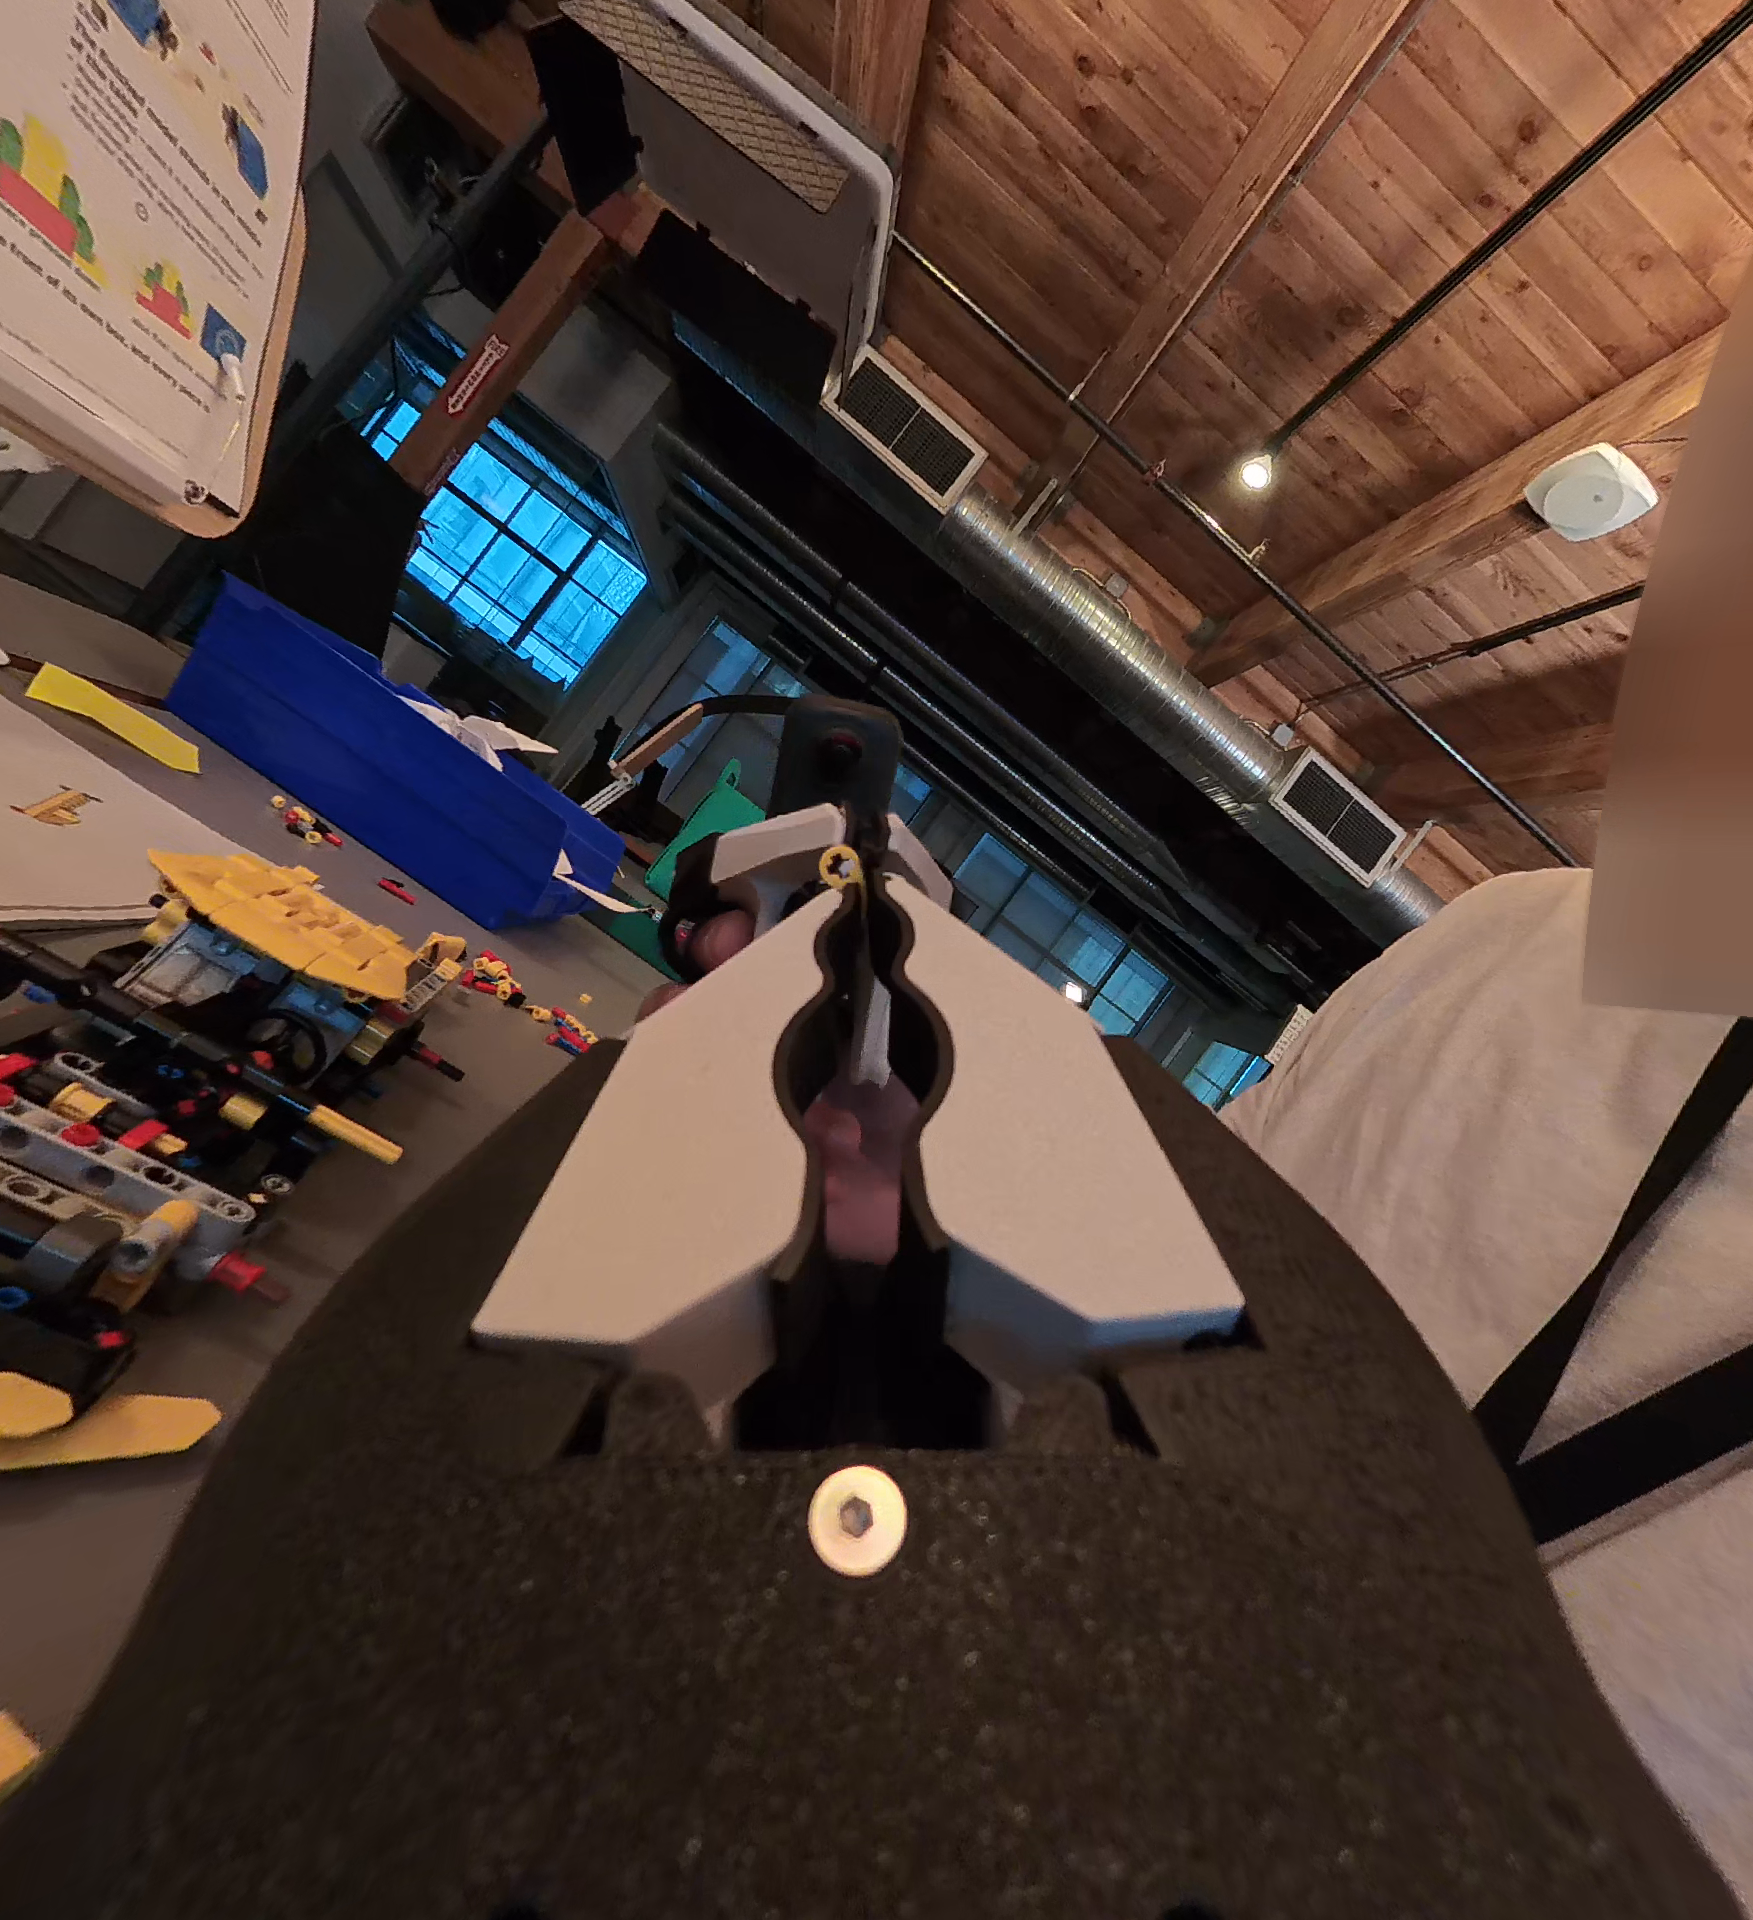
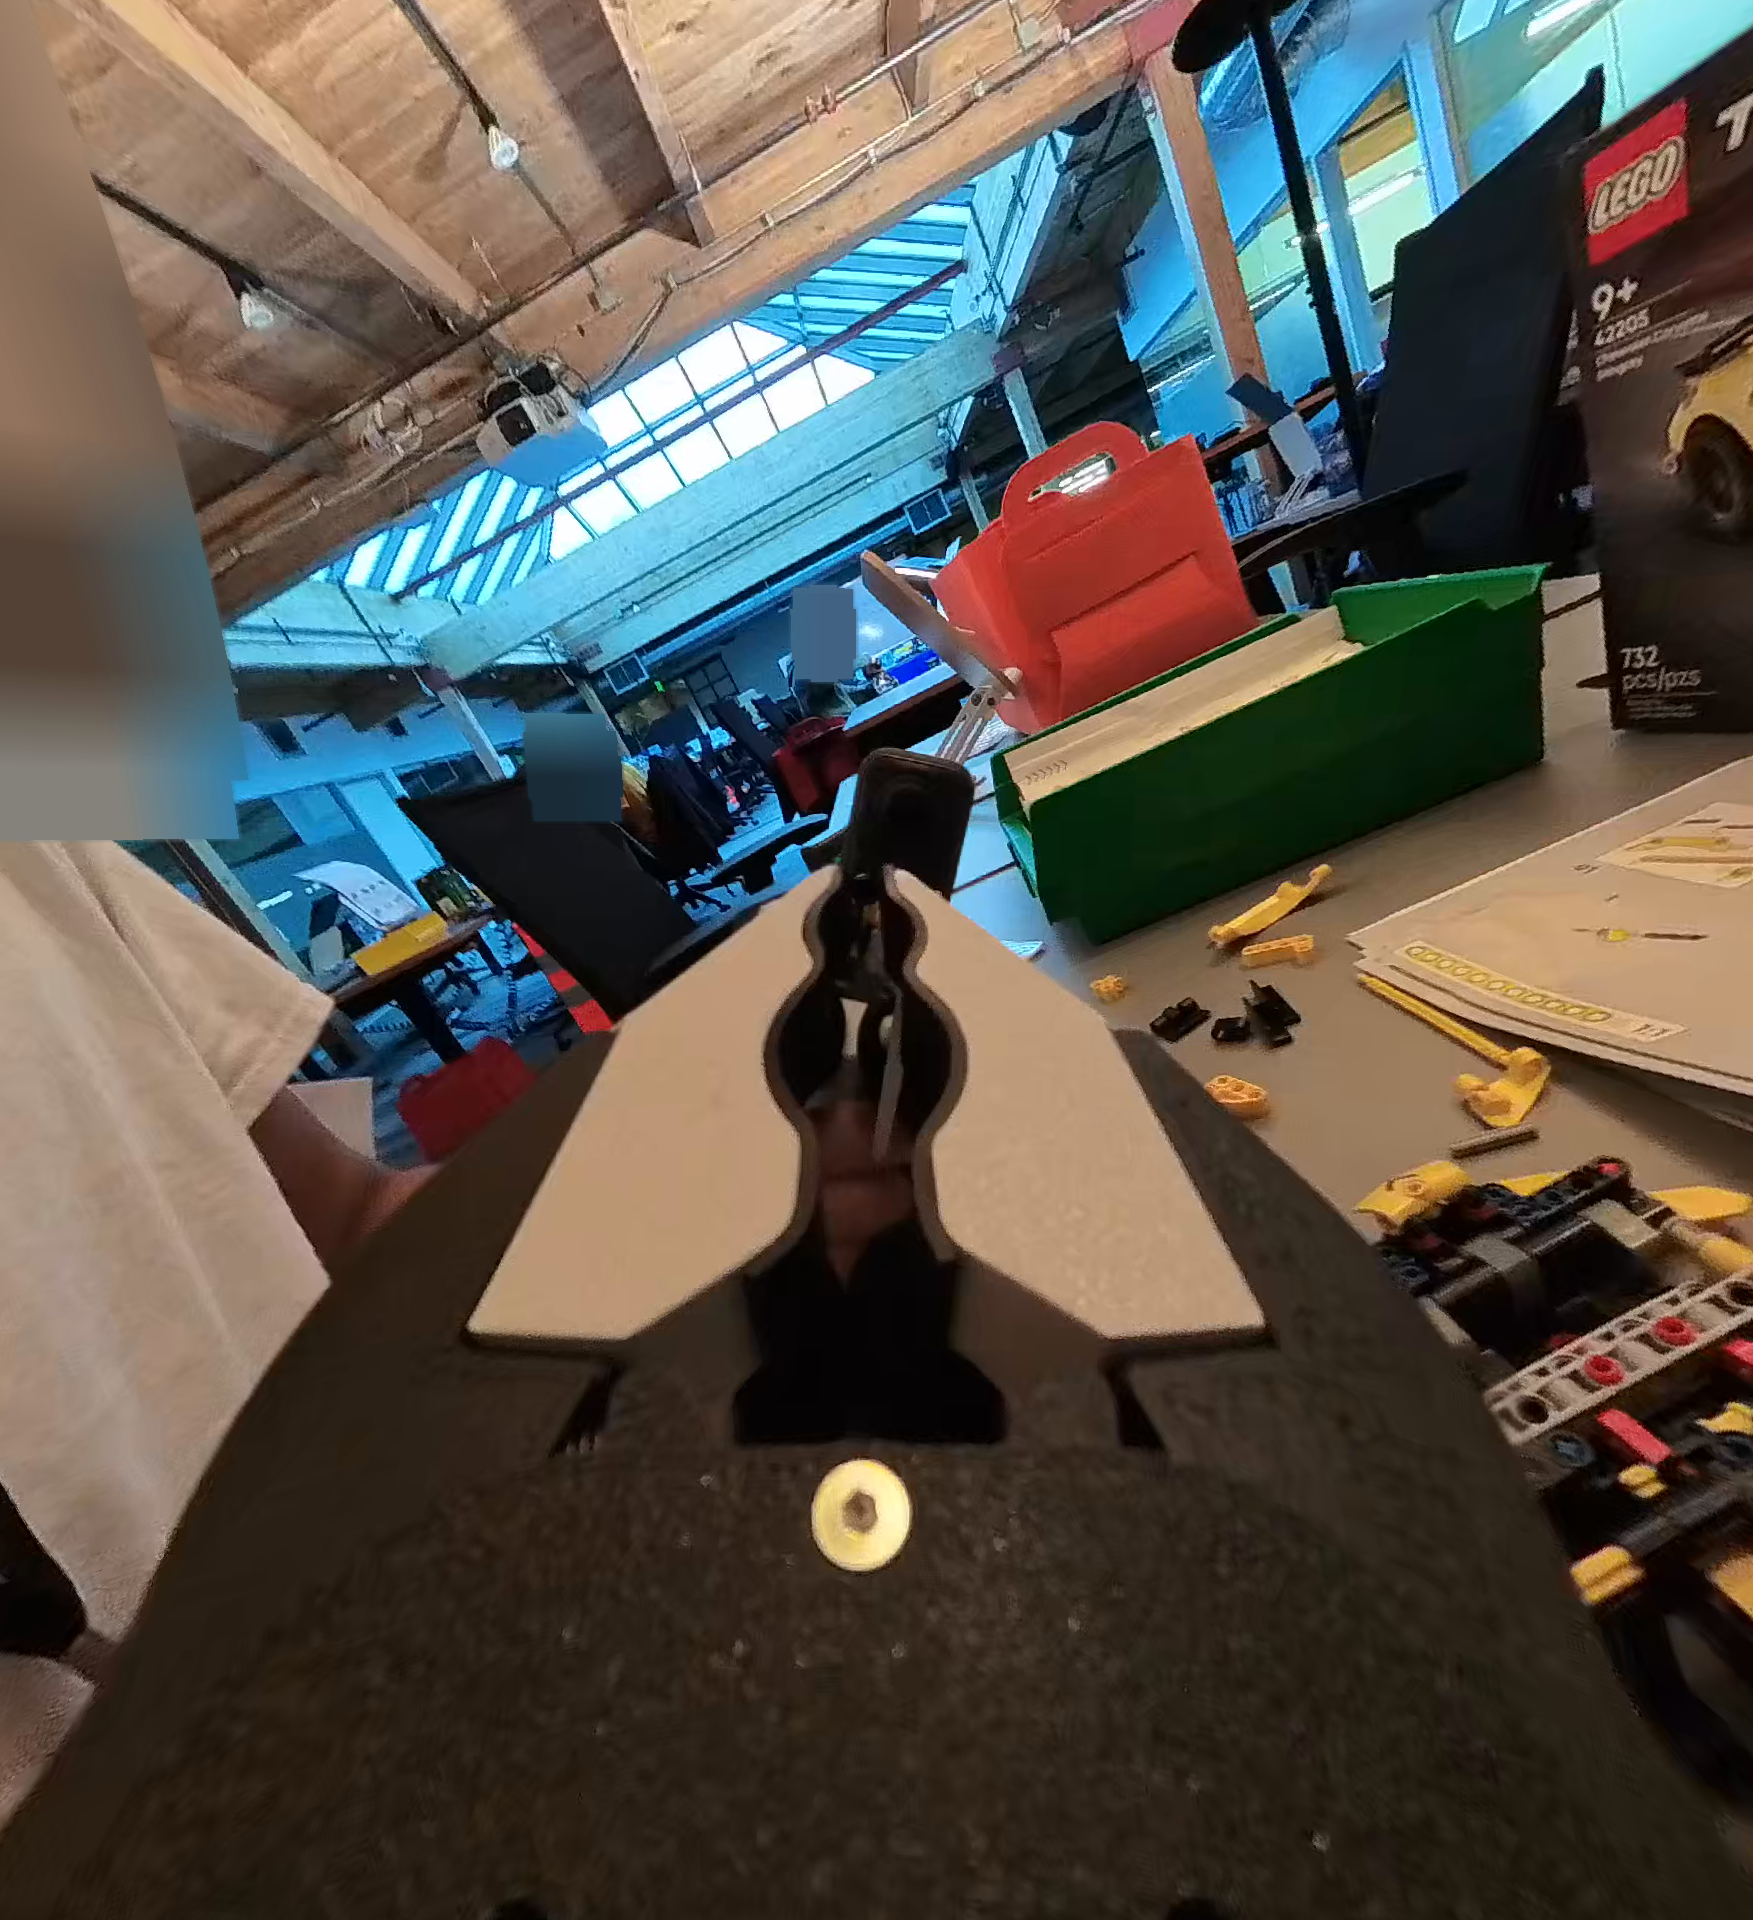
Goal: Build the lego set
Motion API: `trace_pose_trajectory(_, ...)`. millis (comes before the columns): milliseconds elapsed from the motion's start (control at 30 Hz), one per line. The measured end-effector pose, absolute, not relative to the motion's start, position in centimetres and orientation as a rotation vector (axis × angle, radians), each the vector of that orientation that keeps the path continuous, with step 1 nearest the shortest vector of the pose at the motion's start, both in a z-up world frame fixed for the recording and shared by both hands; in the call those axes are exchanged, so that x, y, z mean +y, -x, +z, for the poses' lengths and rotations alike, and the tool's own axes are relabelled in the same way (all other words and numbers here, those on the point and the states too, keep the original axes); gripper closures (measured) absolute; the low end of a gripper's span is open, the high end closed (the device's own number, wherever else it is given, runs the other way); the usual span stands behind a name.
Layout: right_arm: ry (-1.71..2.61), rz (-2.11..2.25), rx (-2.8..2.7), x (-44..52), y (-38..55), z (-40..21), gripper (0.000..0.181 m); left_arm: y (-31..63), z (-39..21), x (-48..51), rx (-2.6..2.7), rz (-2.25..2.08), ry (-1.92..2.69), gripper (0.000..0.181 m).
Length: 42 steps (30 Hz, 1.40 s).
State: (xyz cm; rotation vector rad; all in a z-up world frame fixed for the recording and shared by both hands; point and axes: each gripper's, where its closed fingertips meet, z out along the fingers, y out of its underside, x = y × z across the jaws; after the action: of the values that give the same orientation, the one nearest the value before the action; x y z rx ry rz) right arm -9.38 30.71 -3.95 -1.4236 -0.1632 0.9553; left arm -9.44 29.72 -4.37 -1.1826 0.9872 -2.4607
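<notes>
My left gripper [image 1: 861, 894] is raised above the table with its jaws shut on a small yellow and black lego piece [image 1: 839, 868] at the tips. My right gripper [image 2: 861, 883] faces it, jaws shut on a thin black piece [image 2: 859, 935]. The two grippers meet tip to tip; the right one shows in the left wrist view [image 1: 778, 847] and the left one in the right wrist view [image 2: 908, 821]. The half-built lego car [image 1: 124, 1122] lies on the grey table [image 1: 498, 935] below, also in the right wrist view [image 2: 1630, 1351].
Loose small pieces [image 1: 529, 997] [image 2: 1256, 1013] are scattered on the table. An instruction booklet [image 2: 1630, 935], a green bin [image 2: 1267, 790], a blue bin [image 1: 363, 748], the set's box [image 2: 1724, 416] and a red bag [image 2: 1090, 592] stand around. A person in a white shirt [image 1: 1474, 1143] is close behind. The tips of both grippers are at nearly the same place.
</notes>
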Motion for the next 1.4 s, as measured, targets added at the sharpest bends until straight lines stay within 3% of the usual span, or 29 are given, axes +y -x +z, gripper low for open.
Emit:
trace_pose_trajectory(533,1.644,0.445,-0.549,29.1,9.4,-3.3,0.177,10.4,-3.5,28.9,1.012,-2.580,1.086,0.181)
trace_pose_trajectory(1400,1.648,0.289,-0.669,28.8,9.7,-4.0,0.178,10.4,-3.9,28.8,0.977,-2.723,1.126,0.181)
